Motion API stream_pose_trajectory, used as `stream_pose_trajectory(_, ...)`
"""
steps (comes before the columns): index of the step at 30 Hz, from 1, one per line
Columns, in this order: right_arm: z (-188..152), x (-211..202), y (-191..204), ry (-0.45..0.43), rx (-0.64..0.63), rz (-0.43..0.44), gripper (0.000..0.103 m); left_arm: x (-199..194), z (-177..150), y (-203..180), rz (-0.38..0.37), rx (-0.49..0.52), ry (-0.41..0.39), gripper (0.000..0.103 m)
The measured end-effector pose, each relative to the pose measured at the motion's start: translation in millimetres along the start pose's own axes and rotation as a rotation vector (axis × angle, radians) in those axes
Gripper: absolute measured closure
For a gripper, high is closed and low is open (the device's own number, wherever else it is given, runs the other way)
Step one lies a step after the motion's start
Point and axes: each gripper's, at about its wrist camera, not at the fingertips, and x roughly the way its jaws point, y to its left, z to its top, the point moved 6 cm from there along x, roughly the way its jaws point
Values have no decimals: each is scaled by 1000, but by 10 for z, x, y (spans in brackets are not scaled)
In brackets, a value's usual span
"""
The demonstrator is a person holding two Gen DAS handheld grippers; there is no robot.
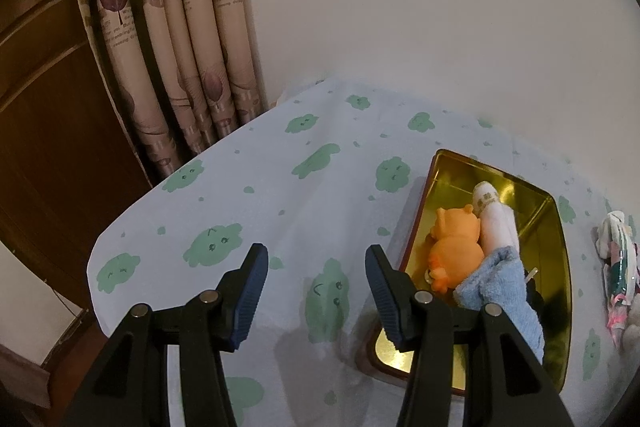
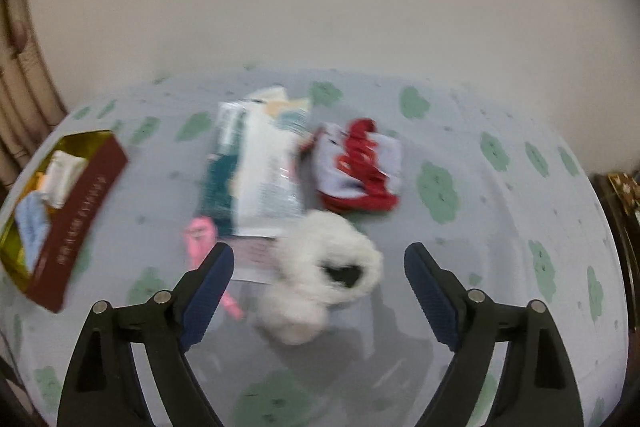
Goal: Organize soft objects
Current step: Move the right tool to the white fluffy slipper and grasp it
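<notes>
Left gripper (image 1: 316,259) jaws spread, empty; just right of its right jaw the gold-lined tin box (image 1: 548,227) holds an orange plush bear (image 1: 456,243), a white rolled towel (image 1: 496,219) and a blue washcloth (image 1: 500,291). Right gripper (image 2: 319,259) jaws spread wide, nothing pinched; white fluffy plush (image 2: 320,275) lies between them, with plastic packet (image 2: 264,171) and red-and-white sock (image 2: 360,167) beyond it.

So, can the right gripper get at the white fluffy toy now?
Probably yes. The right gripper is open and empty, and the white fluffy toy lies just ahead between its fingers with nothing on top. Only the plastic packet borders it.
</notes>
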Motion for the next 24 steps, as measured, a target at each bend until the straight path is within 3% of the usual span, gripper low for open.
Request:
stream_pose_trajectory(9,-34,394,-117,46,32,43,17,-63,2,-50,12,18,-32,51)
stream_pose_trajectory(14,-64,425,-84,59,56,136,48,-54,-11,-104,34,49,-36,51)
stream_pose_trajectory(24,-61,49,-399,-47,133,146,52,-163,-146,-318,4,120,-17,51)
